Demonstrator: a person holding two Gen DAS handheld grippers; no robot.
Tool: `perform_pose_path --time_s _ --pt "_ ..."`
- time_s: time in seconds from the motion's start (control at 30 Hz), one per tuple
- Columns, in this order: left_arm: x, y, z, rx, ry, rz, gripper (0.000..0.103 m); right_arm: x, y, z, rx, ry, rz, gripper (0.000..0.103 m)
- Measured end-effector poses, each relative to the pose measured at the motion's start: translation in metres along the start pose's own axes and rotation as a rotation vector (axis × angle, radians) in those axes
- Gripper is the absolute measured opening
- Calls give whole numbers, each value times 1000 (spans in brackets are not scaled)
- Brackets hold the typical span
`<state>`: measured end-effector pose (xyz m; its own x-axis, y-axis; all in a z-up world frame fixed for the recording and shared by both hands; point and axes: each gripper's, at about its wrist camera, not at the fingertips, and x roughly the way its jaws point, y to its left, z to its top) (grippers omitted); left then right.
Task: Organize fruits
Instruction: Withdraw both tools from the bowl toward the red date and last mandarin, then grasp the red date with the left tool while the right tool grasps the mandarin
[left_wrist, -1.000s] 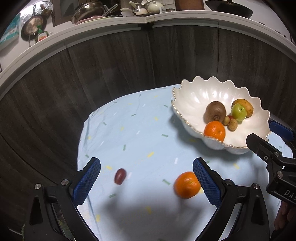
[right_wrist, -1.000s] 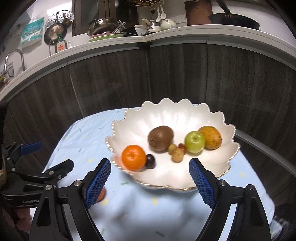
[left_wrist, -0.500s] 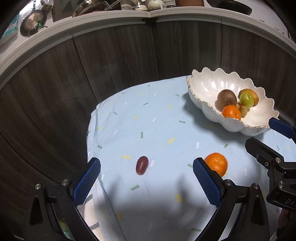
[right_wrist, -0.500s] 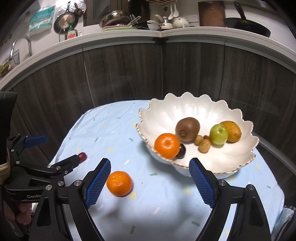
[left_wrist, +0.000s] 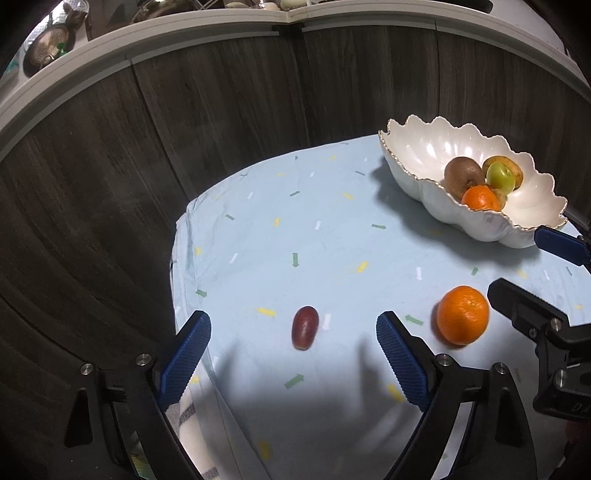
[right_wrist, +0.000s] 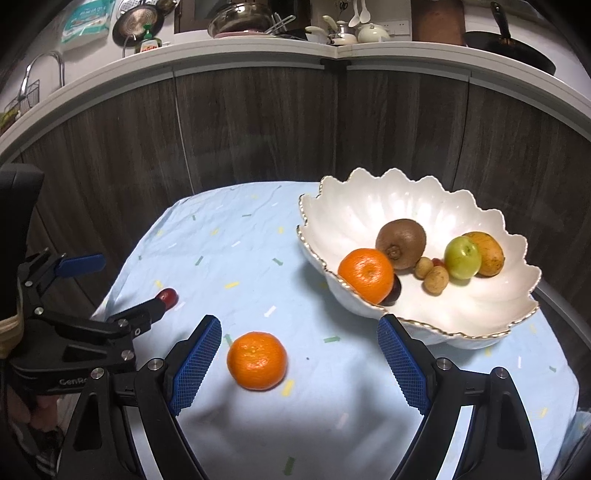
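Lettering on the left claw's (left_wrist: 291, 354) black body, seen from the right wrist view, reads "GenRo", the rest cut off; "DA" shows on the right claw (right_wrist: 299, 354) in the left view. Left claw's jaws are closing but apart, with the dark red grape (left_wrist: 304, 326) lying between them on the counter (left_wrist: 332, 240), untouched. Right claw's jaws stand wide apart, the loose orange (right_wrist: 257, 360) on the cloth between them, nearer its left pad. White scalloped bowl (right_wrist: 388, 206) sits far right, near the counter's edge, holding an orange, kiwi, green apple and smaller fruits. Bare blue cloth lies open between bowl and grape.
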<state>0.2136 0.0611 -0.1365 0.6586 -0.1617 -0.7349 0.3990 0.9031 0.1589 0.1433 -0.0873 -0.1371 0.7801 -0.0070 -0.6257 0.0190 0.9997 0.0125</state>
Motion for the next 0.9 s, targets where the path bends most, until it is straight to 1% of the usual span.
perform_pose_path --time_s 0.27,0.53,0.6,0.7,0.77,0.9 --pt "16 6 -1 47 15 -28 79 12 13 -4 1 27 -3 87" --pt "33 12 -7 32 46 -68 65 25 22 -11 -6 56 -8 87" --pt "36 12 -7 30 44 -77 62 27 22 -13 -4 64 -9 87" --pt "40 12 -6 32 42 -77 62 30 22 -14 1 70 -11 87" --pt "42 13 -7 30 51 -88 57 31 22 -13 3 71 -11 87" --pt "46 11 -8 31 66 -103 53 33 23 -13 6 74 -1 86"
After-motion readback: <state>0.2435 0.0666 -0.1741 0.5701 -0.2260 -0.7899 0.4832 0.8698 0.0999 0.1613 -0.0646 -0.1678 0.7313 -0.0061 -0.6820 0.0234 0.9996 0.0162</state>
